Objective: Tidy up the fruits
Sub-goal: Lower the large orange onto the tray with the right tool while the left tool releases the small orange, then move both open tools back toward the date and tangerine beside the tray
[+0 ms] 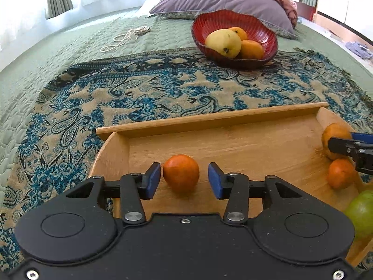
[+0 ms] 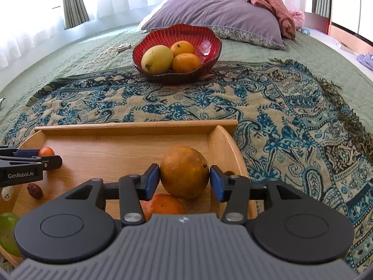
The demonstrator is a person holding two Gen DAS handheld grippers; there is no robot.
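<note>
Bed, wooden tray (image 1: pixel 209 121): small orange (image 1: pixel 181 172) between released left jaws, untouched; large orange (image 2: pixel 184 172) between right jaws, grip unclear.

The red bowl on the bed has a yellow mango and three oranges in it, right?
Not quite: the red bowl holds the yellow mango and two oranges, not three. The right wrist view shows this clearly. The other oranges sit in the wooden tray.

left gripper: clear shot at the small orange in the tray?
Probably yes. The small orange sits on the tray floor between the left gripper's open pads, neither pad touching it, nothing in between. The right gripper works far off at the tray's other end.
</note>
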